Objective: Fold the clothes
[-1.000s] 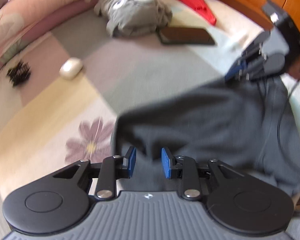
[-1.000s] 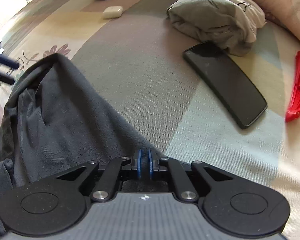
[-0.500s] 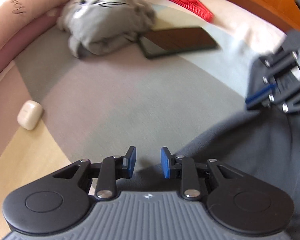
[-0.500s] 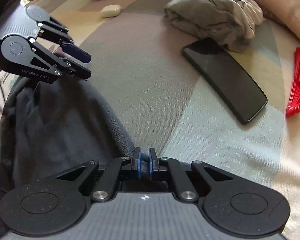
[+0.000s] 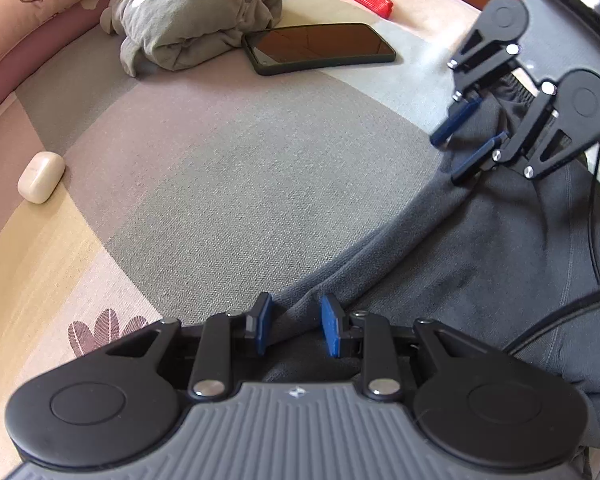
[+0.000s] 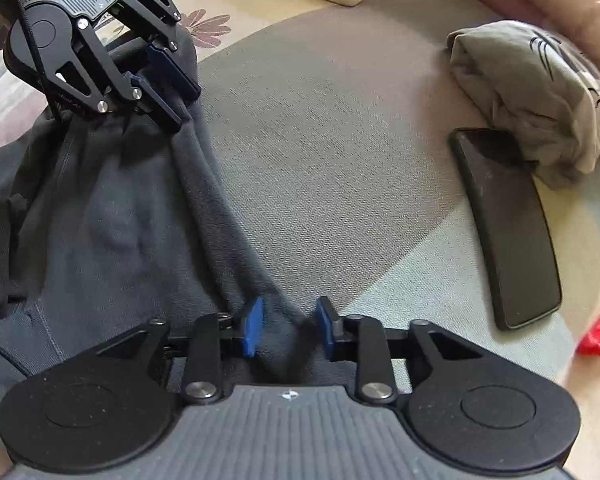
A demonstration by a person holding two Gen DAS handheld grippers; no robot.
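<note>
Fabric of the dark grey garment (image 5: 480,264) fills the lower right of my left wrist view, on the patterned bed cover (image 5: 228,168). My left gripper (image 5: 296,328) has its fingers spread around one bunched edge; my right gripper (image 6: 286,326) likewise stands spread around the other end. Upper centre lies a phone (image 5: 320,46).

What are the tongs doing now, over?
Left tongs open, right tongs open. Dark garment edge between both, unfolded. Phone nearby, not blocking.
</note>
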